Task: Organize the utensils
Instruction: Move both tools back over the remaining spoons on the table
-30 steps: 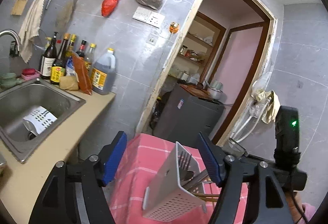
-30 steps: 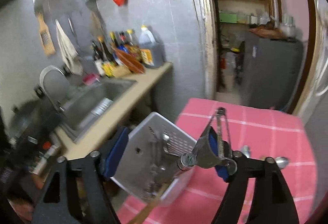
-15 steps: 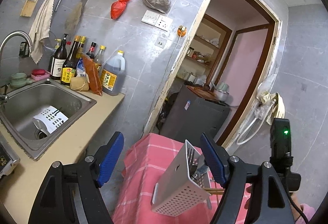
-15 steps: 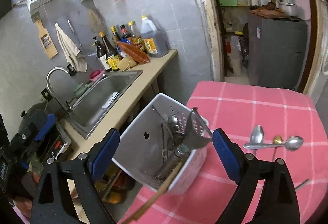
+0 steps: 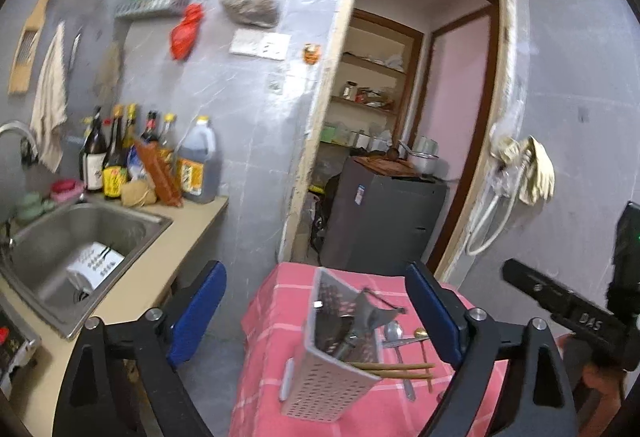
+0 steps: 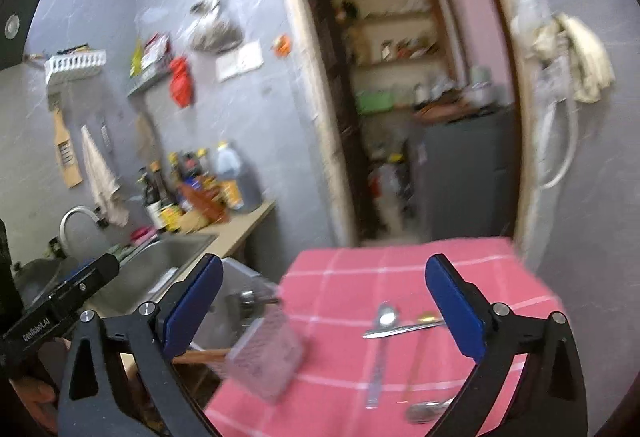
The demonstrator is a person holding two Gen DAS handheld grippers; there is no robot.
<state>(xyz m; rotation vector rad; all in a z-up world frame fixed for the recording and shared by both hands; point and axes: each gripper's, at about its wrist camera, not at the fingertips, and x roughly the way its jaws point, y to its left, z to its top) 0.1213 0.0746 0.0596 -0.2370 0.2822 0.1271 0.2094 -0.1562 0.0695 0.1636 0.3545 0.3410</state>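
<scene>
A white perforated utensil caddy (image 5: 332, 365) stands on the pink checked tablecloth (image 5: 276, 317) near its left edge, holding a metal peeler, other metal utensils and wooden chopsticks that stick out to the right. It also shows blurred in the right wrist view (image 6: 264, 353). Loose spoons (image 6: 386, 317) and other cutlery lie on the cloth (image 6: 360, 273) to its right. My left gripper (image 5: 316, 313) is open and empty, raised above and behind the caddy. My right gripper (image 6: 320, 309) is open and empty above the cloth, between caddy and spoons.
A counter with a steel sink (image 5: 80, 237) and several bottles (image 5: 120, 161) runs along the left wall. A dark cabinet (image 5: 384, 213) stands in the doorway behind the table. A white hose and cloth (image 5: 520, 173) hang on the right wall.
My right gripper let go of the metal peeler into the caddy, opened and pulled back and up. My left gripper has drawn back from the caddy.
</scene>
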